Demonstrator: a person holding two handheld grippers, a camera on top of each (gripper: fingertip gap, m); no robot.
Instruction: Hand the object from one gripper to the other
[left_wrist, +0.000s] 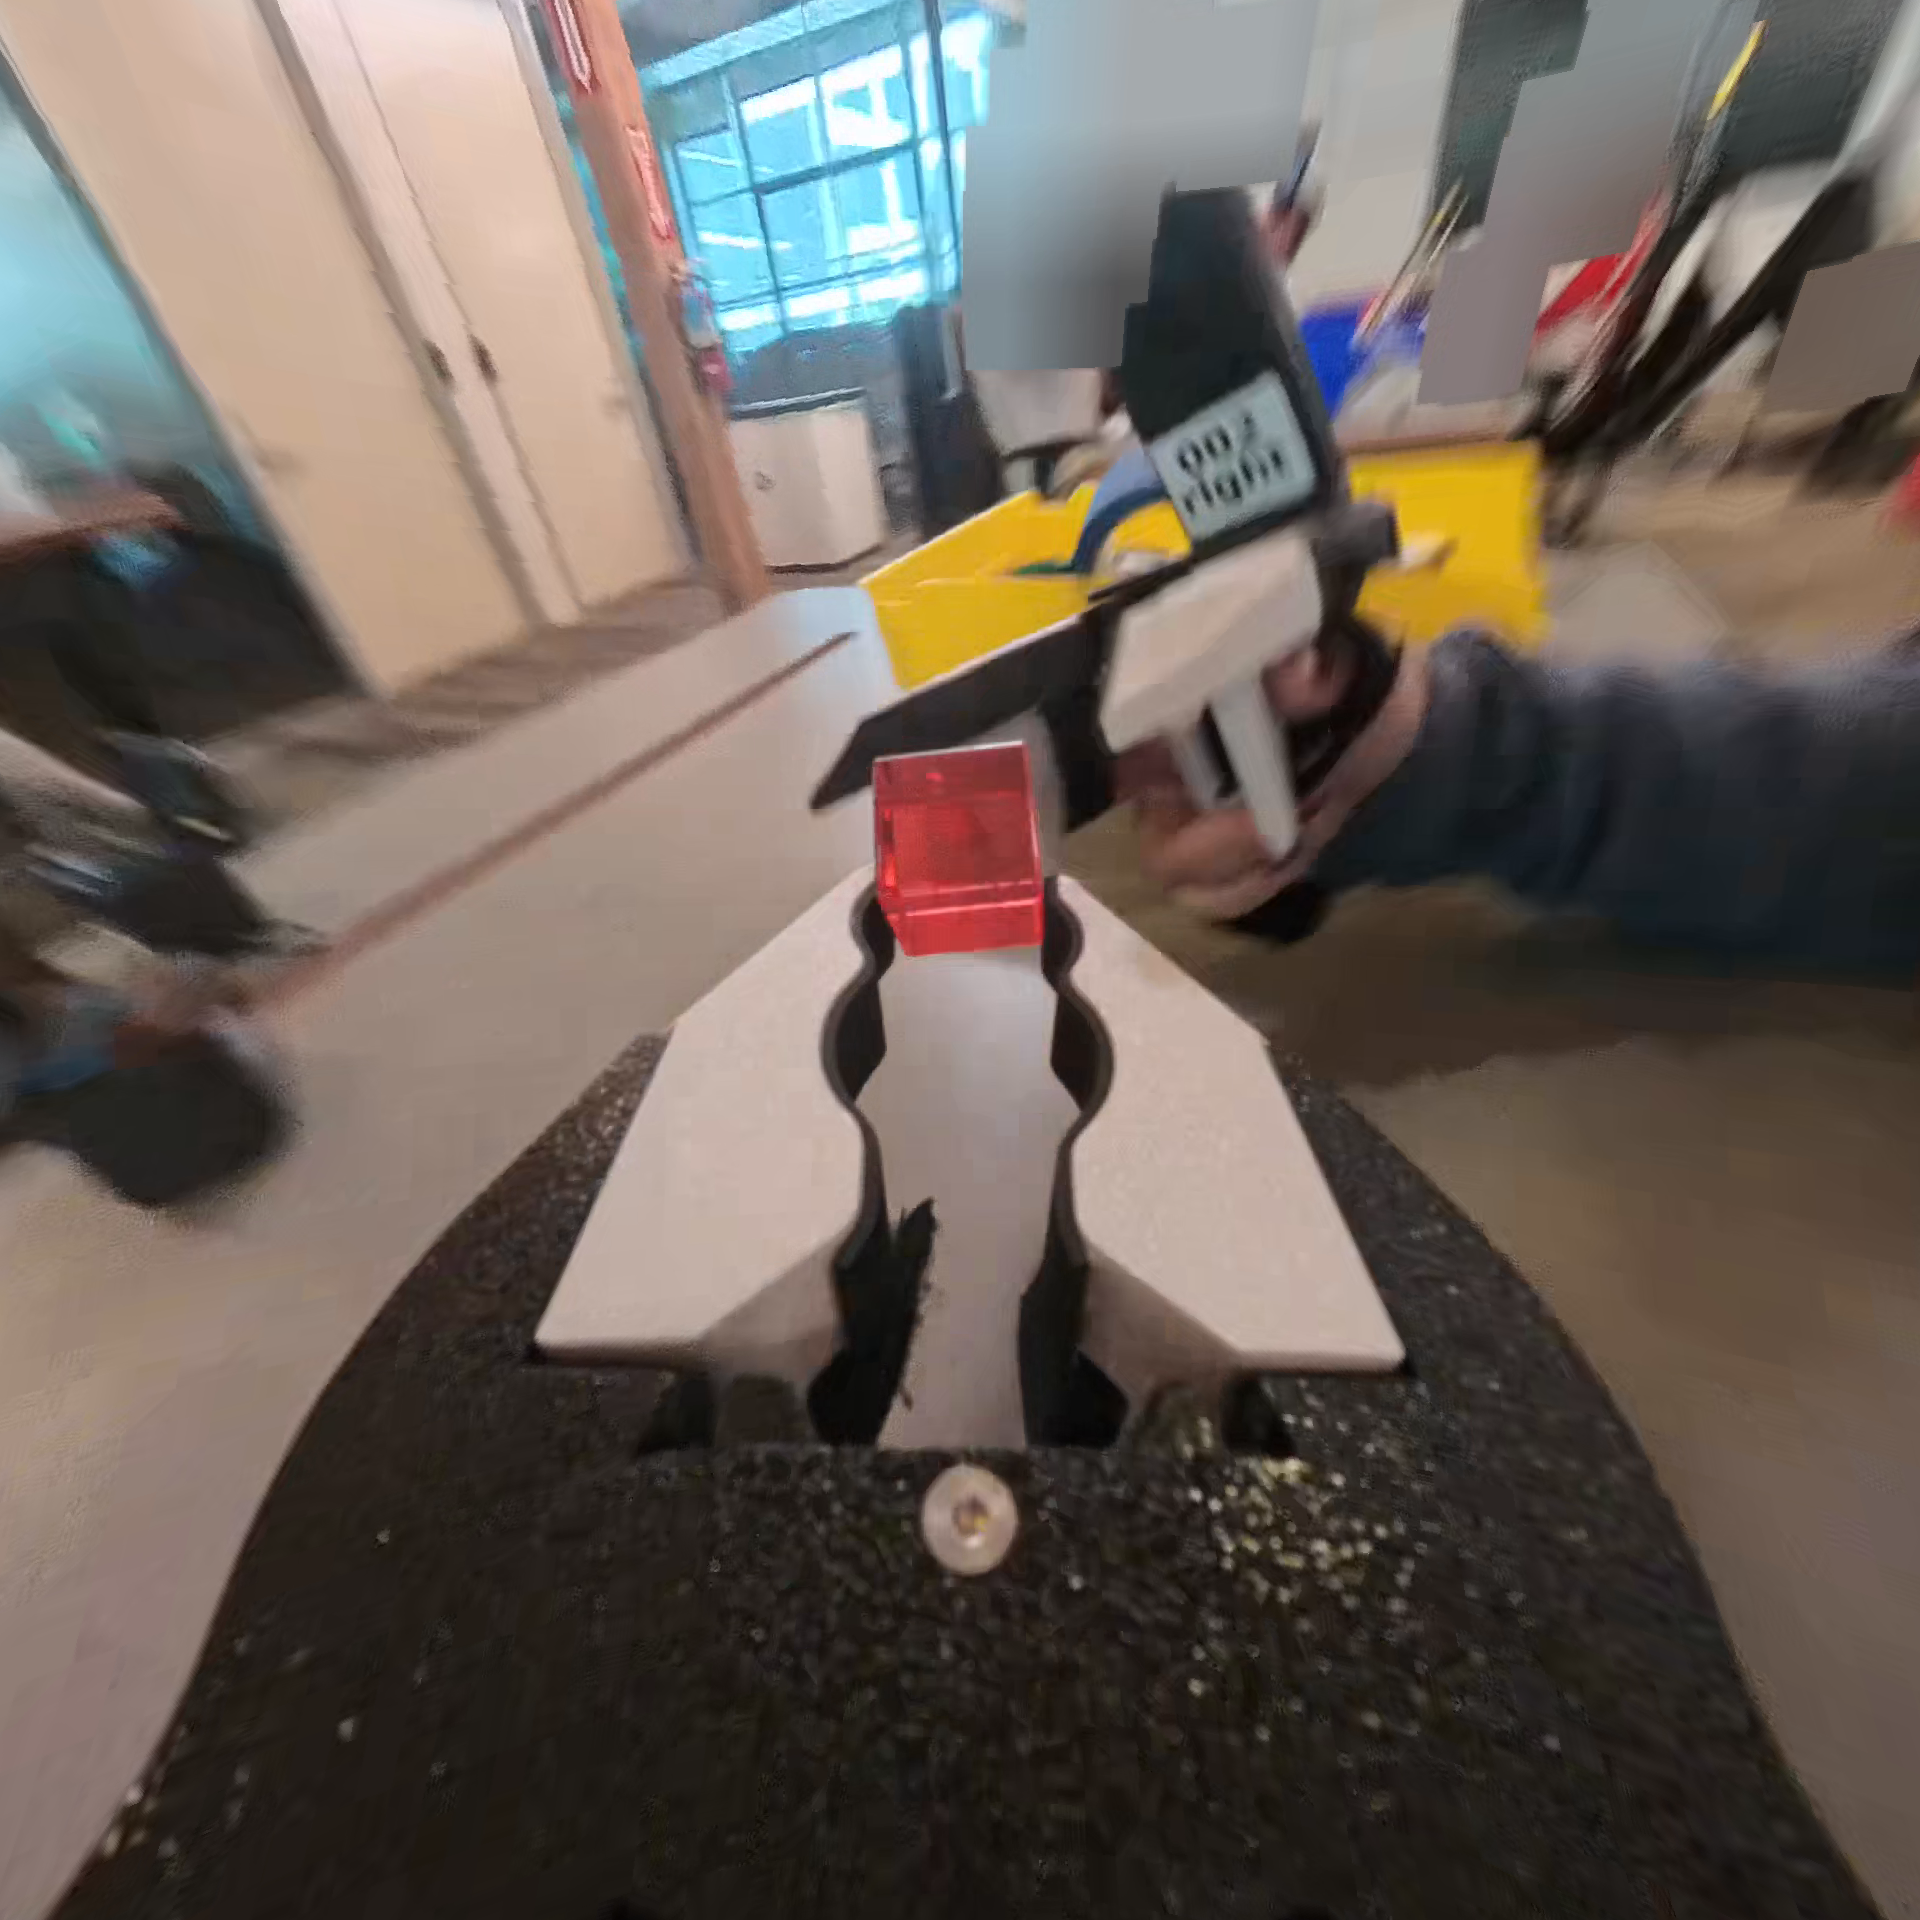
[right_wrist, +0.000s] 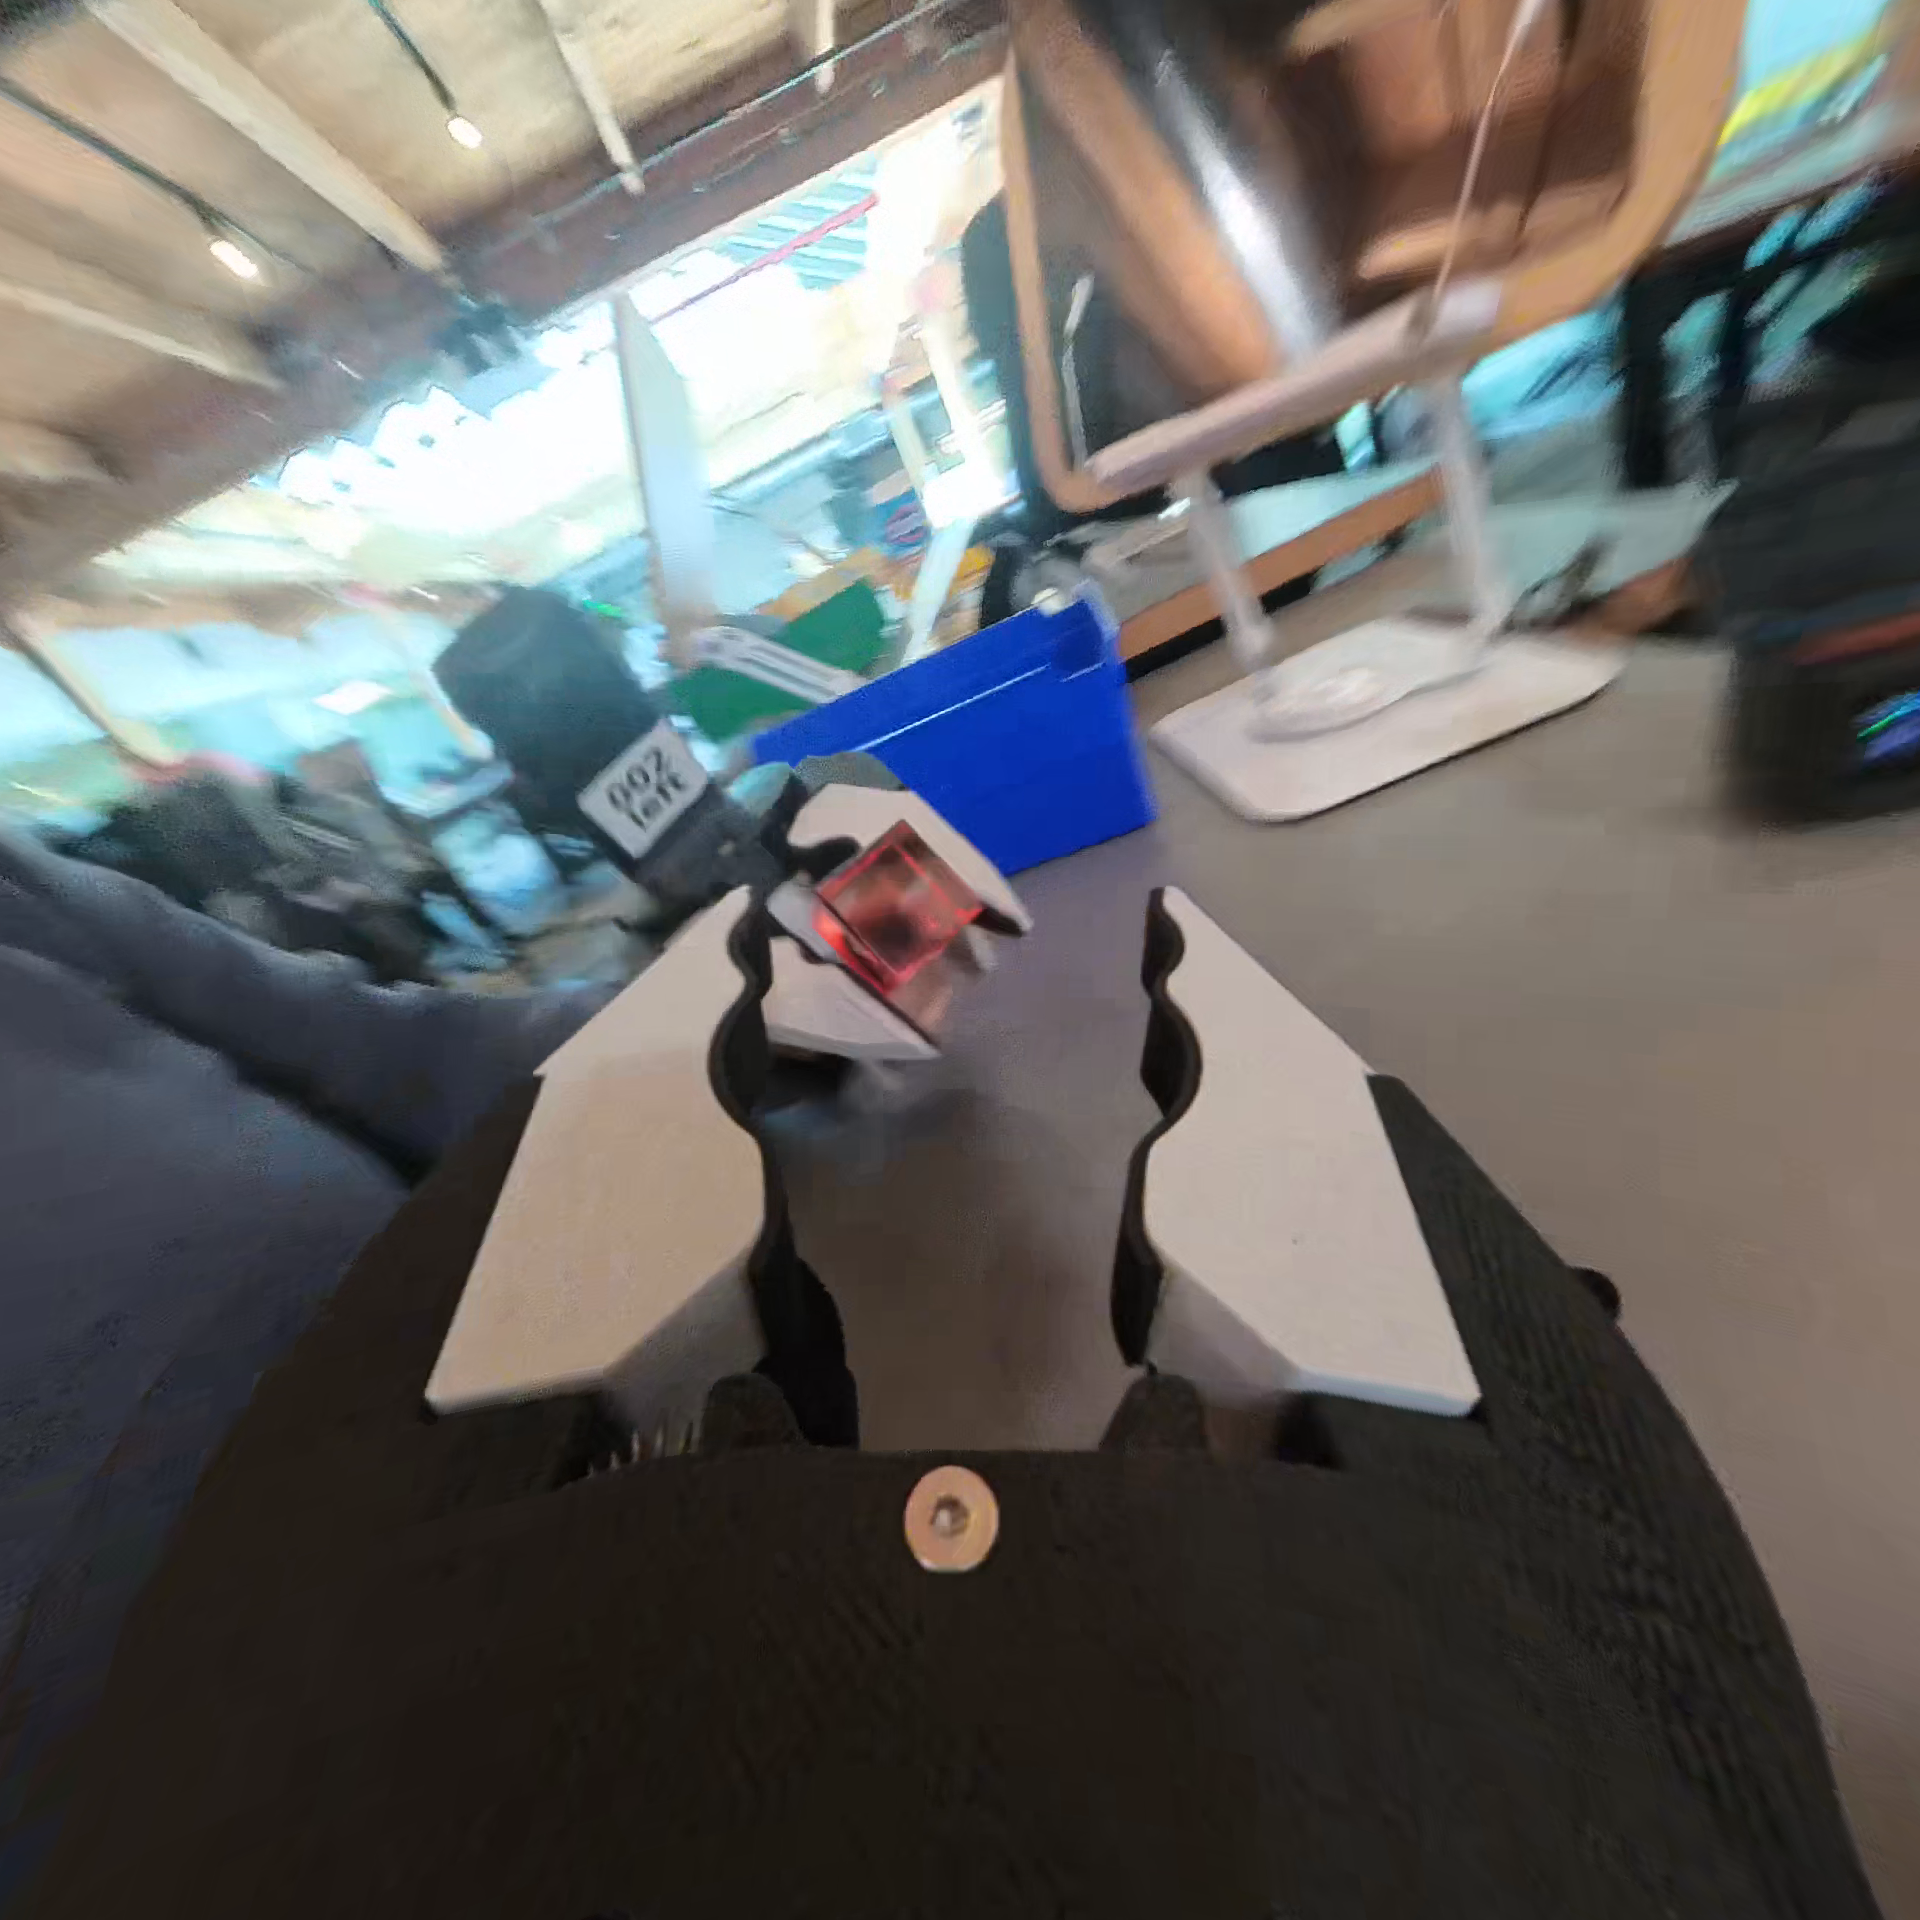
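A clear red cube (left_wrist: 958, 862) sits clamped between the tips of my left gripper (left_wrist: 961, 914), held above the grey table. The right gripper (left_wrist: 940, 764) comes in from the right, held by a hand in a dark blue sleeve, its tips just behind the cube. In the right wrist view my right gripper (right_wrist: 951, 909) is open and empty, its white fingers (right_wrist: 1247, 1049) spread wide. The left gripper (right_wrist: 914, 940) with the red cube (right_wrist: 894, 920) lies just ahead of it, near the left fingertip.
A yellow bin (left_wrist: 997, 613) stands on the table behind the grippers. A blue bin (right_wrist: 987, 738) and a white lamp base (right_wrist: 1392, 707) stand on the table farther off. A dark sleeve (right_wrist: 156, 1091) fills the left side. Left and right tips are no more than a few centimetres apart.
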